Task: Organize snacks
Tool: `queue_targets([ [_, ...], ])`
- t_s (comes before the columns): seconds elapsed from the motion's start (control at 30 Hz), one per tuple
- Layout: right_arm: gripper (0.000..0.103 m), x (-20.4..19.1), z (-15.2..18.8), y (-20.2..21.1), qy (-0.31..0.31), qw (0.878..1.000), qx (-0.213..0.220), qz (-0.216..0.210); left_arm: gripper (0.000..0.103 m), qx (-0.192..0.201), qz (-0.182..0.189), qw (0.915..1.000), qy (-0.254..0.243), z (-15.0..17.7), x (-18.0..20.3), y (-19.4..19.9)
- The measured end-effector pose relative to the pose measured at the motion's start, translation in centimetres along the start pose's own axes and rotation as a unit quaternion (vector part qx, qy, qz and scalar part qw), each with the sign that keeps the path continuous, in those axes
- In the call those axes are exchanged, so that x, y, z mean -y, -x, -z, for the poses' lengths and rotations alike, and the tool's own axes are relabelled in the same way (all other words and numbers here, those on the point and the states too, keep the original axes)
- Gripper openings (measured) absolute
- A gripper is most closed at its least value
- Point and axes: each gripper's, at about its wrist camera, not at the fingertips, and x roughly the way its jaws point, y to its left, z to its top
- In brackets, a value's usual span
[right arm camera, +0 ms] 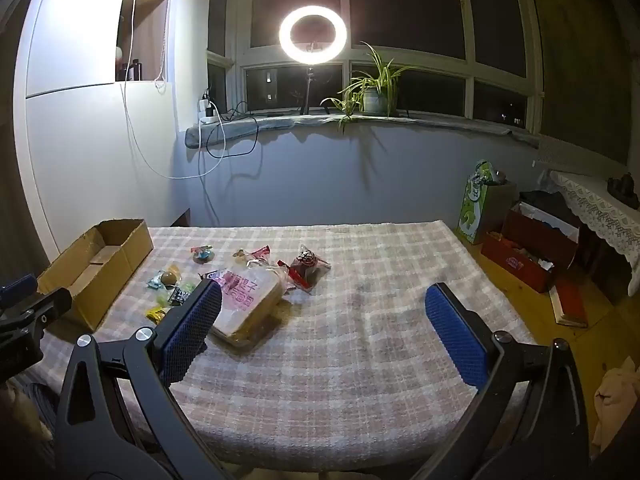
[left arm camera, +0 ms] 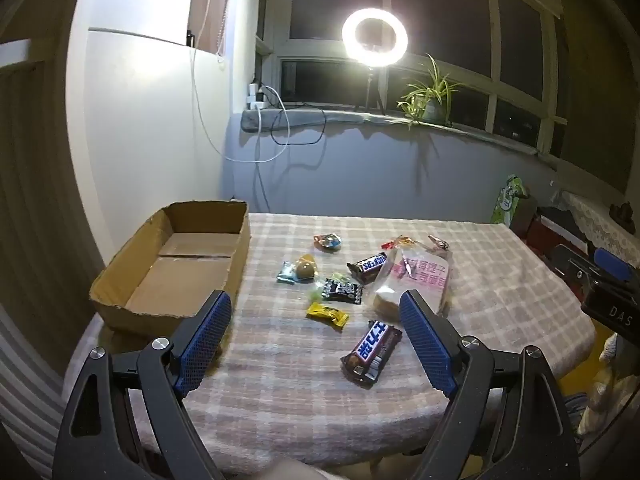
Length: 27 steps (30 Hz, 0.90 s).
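both tools stand wide open and empty — left tool, right tool. snacks lie scattered mid-surface toward its left edge, beside the empty cardboard box — bread bag among them.

Both fisheye views look forward and slightly down along their own claw, across the checked table toward the window wall with the ring light. The left view sits near the table's near edge, with the cardboard box at centre left and the snacks close at mid-frame. The right view stands further right, with that box at its left edge. Both share the box, the snack pile, the ring light and the potted plant.
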Motion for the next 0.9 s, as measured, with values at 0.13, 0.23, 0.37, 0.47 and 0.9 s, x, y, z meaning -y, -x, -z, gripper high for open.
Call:
queue_targets([
  [0.13,0.103,0.0,0.0,0.0,0.004,1.000,0.000,0.003,0.086,0.007,0.010,0.9999,0.004,-0.1,-0.8,0.7],
  [0.23,0.103,0.0,0.0,-0.1,0.004,1.000,-0.003,0.002,0.086,0.001,-0.003,1.0000,0.008,-0.3,-0.4,0.4],
  [0.37,0.103,-0.1,0.0,0.0,0.004,1.000,-0.001,0.003,0.086,0.004,0.001,1.0000,0.005,-0.4,-0.6,0.3],
  [0.47,0.103,-0.1,0.0,0.0,0.003,1.000,0.000,0.002,0.086,0.005,0.001,1.0000,0.004,-0.4,-0.6,0.4],
  [0.9,0.103,-0.3,0.0,0.3,0.001,1.000,0.003,0.001,0.086,0.007,0.003,1.0000,0.002,-0.3,-0.2,0.5],
])
